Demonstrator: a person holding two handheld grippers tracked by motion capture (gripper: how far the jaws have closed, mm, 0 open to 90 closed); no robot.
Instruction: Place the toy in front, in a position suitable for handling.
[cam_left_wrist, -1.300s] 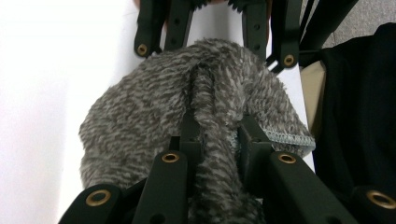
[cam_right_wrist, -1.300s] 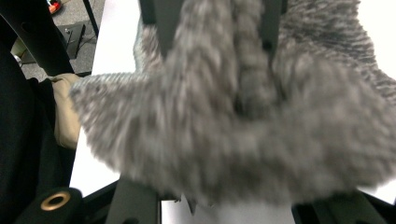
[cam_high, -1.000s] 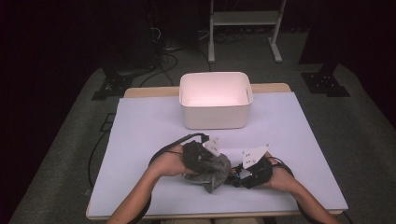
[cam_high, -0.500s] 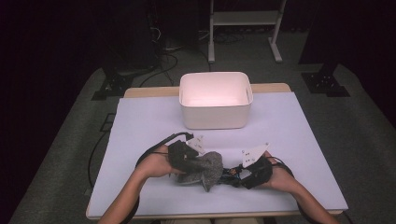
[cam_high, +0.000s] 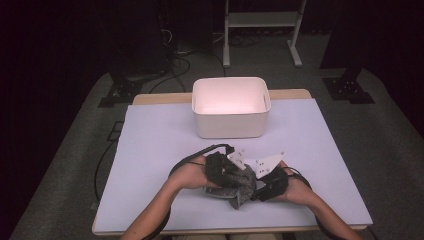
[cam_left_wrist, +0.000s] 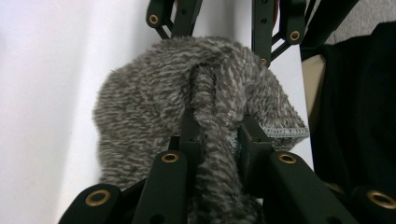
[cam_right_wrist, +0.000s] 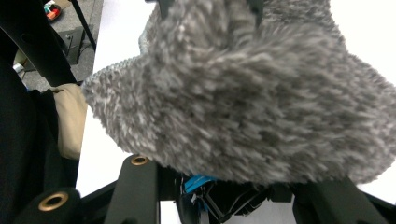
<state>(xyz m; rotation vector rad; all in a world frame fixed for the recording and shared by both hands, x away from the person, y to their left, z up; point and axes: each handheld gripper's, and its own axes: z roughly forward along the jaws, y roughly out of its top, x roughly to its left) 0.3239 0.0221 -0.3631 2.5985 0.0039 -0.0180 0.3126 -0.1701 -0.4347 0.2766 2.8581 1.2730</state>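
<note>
Grey fuzzy cloth (cam_high: 234, 179) sits bunched between my two hands, near the front edge of the surface (cam_high: 150, 150), well short of the white bin (cam_high: 231, 107). Compared with half a second ago, my left hand (cam_high: 192, 174) has shifted to the right, carrying the bundle closer to my right hand (cam_high: 295, 186); the gap between the two grippers is now narrower and the cloth is more compactly gathered. The bin has not moved.

Left gripper (cam_left_wrist: 215, 135): in the left gripper view my fingers (cam_left_wrist: 189, 128) are clamped almost fully together on a vertical fold of the cloth, which runs up between them and spreads out over their tips. The cloth's stitched hem (cam_left_wrist: 285, 132) shows just to the right of the fold.

Right gripper (cam_high: 267, 182): in the right gripper view the cloth (cam_right_wrist: 261, 88) drapes over the front of my fingers and hides their tips, so I cannot tell how far apart they stand or whether they grip the cloth. In the high view this gripper lies against the right side of the bundle.
</note>
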